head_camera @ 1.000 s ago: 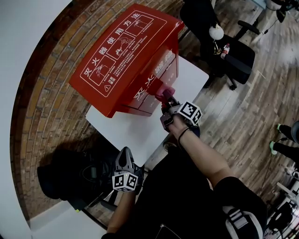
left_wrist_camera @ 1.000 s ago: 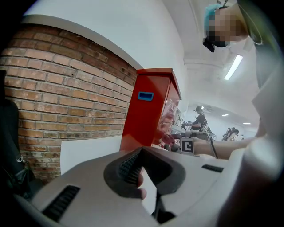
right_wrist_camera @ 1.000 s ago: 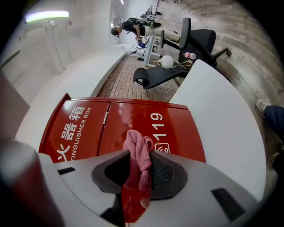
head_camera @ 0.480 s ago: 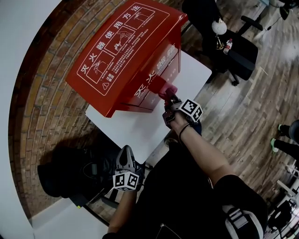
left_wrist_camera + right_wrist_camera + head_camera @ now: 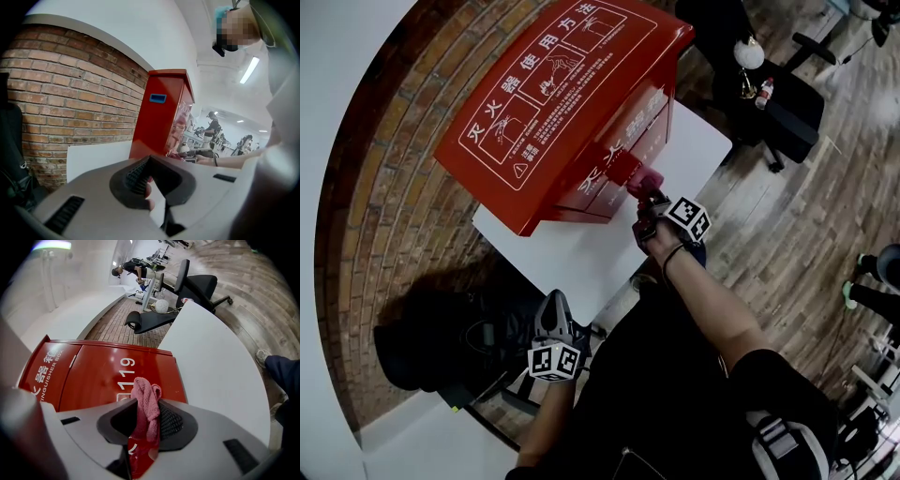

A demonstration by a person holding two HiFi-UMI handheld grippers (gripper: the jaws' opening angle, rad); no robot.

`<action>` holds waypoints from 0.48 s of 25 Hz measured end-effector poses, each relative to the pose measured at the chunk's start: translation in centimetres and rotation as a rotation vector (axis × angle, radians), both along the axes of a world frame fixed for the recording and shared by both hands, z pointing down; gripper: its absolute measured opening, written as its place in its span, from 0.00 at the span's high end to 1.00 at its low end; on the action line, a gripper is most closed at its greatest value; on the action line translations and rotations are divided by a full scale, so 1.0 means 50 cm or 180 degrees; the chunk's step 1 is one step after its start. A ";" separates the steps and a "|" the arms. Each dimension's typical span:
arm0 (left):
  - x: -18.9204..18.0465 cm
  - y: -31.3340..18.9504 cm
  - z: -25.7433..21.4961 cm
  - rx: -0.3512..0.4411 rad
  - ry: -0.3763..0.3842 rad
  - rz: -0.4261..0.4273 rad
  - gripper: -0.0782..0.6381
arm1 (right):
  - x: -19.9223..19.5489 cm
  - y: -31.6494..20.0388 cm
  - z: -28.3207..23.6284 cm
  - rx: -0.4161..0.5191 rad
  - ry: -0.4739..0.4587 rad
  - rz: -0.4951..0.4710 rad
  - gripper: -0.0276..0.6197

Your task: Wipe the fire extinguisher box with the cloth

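1. At the centre of the head view, the right gripper has its jaws clamped on the pink cloth. The bunched end of the cloth sits against the front face of the red fire extinguisher box.
2. The box fills the upper middle of the frame, standing on a white table in front of a brick wall. The right gripper view shows the cloth poking up between the pads, with the "119" panel just behind it.
3. The step in hand looks like wiping the front panel. The cloth is at the lower right part of that face, near the table.
4. The next move probably calls for a steady sweep across the panel with the cloth pressed flat. The slanted top with the printed instructions is likely to need a pass too.
5. The right forearm reaches up from lower right, wrist extended toward the box.
6. At lower centre, the left gripper hangs low, well apart from the box. Its jaws are together with nothing between them.
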State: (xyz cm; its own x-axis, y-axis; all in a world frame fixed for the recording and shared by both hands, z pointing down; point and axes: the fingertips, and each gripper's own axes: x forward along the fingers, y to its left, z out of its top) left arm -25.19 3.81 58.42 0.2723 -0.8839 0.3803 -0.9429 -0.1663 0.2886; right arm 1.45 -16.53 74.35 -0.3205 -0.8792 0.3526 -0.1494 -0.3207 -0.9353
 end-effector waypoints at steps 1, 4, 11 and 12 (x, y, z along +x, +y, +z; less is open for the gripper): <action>-0.001 0.001 0.001 -0.0004 0.0003 -0.0007 0.86 | 0.001 0.000 0.008 -0.0026 0.0016 0.0000 0.78; -0.004 0.003 0.002 -0.0017 0.0006 -0.0029 0.86 | 0.004 -0.002 0.033 -0.0108 0.0063 0.0001 0.78; -0.012 0.016 0.011 -0.0057 -0.0008 -0.0049 0.86 | 0.008 -0.003 0.077 -0.0250 0.0125 0.0021 0.78; -0.011 0.018 0.012 -0.0065 -0.0011 -0.0046 0.86 | 0.008 -0.003 0.083 -0.0273 0.0133 0.0019 0.78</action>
